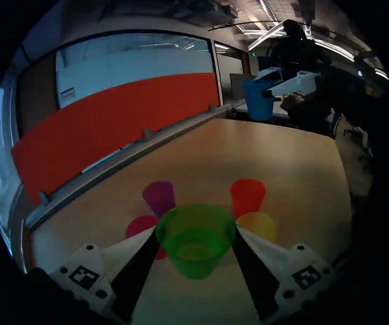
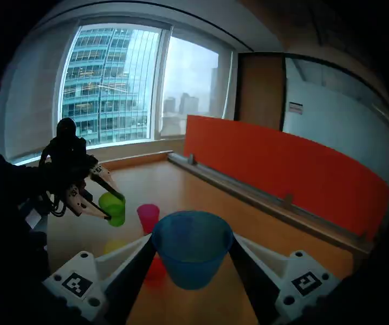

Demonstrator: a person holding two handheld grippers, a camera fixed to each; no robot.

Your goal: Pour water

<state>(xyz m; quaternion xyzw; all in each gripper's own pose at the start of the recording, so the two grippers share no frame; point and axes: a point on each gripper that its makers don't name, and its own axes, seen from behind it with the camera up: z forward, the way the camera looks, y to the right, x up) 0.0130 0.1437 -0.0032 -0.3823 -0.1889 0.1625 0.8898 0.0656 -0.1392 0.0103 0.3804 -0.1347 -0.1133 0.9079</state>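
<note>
- Worktop: pale wood, mostly bare. Both grippers were held above it, well apart, so I judged no pour was possible yet.
- Left gripper: fingers pressed on both sides of the green cup, which was upright with its mouth clear. Likely the receiver.
- Right gripper: fingers clamped the blue cup, kept level. Water inside could not be made out.
- Magenta cup and orange cup stood on the worktop beyond the green cup, seemingly spare.

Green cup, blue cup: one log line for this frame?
left gripper: shut on green cup | right gripper: shut on blue cup | cups: both upright | pour: not started
</note>
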